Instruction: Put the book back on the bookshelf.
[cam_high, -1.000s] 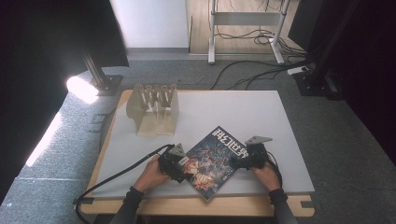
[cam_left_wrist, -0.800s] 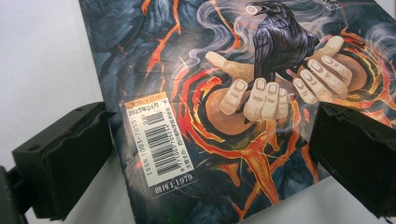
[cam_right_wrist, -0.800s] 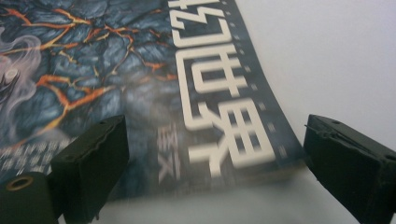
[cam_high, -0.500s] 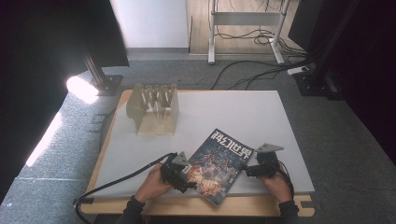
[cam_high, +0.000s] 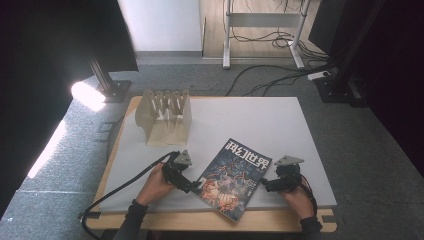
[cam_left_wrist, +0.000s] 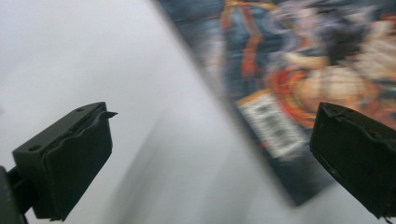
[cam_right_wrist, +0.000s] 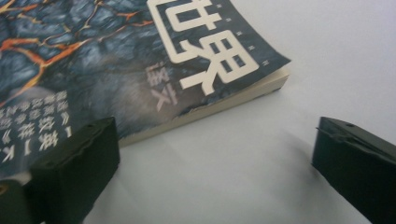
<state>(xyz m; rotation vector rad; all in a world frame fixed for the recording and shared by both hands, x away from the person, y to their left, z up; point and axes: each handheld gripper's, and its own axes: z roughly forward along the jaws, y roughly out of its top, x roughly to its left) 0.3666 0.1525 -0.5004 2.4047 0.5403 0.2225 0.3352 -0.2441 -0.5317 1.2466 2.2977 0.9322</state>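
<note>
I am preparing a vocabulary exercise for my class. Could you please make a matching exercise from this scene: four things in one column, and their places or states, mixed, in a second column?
Things:
1. magazine
2. wooden rack
3. left hand-held gripper
4. right hand-held gripper

Places or states:
A. stands at the far left of the table
B. lies flat between the two grippers
C. open, at the magazine's right edge
D. open, at the magazine's left edge

Pairs: 1-B, 2-A, 3-D, 4-C
</note>
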